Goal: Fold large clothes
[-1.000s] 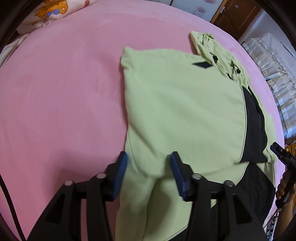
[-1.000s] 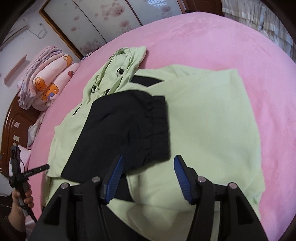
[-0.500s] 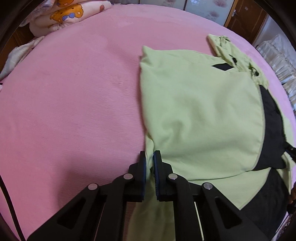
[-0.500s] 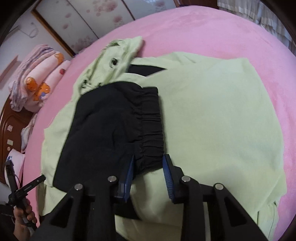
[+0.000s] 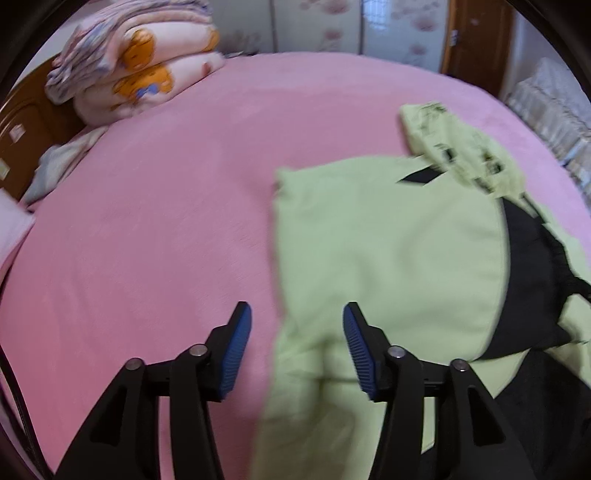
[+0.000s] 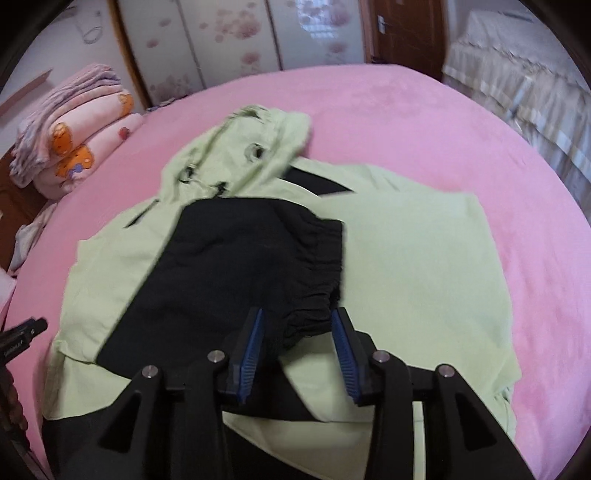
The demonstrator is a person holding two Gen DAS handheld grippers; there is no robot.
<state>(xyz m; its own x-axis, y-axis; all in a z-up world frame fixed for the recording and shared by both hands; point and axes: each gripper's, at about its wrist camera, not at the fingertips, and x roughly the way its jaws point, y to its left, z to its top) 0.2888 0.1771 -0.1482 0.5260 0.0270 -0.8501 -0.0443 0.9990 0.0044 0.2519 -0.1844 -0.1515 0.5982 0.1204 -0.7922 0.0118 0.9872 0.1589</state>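
Note:
A light green hooded jacket (image 5: pixel 388 258) with black panels lies partly folded on the pink bed (image 5: pixel 166 221). Its hood (image 6: pixel 251 147) points to the far side. A black sleeve with a gathered cuff (image 6: pixel 317 266) is folded across its middle. My left gripper (image 5: pixel 295 332) is open and empty above the jacket's left folded edge. My right gripper (image 6: pixel 297 332) is open, its fingers either side of the black cuff's near corner, not closed on it. The left gripper's tip (image 6: pixel 22 332) shows at the right wrist view's left edge.
Folded pink blankets (image 5: pixel 136 74) are stacked at the bed's far left by a wooden headboard (image 5: pixel 22 122). Flowered wardrobe doors (image 6: pixel 229 40) and a wooden door (image 6: pixel 402 29) stand behind. A second bed with a pale cover (image 6: pixel 524 74) is to the right.
My left gripper, shut on the jacket's left edge half a second ago, has opened and lifted back. My right gripper has opened wider and pulled back from the black cuff.

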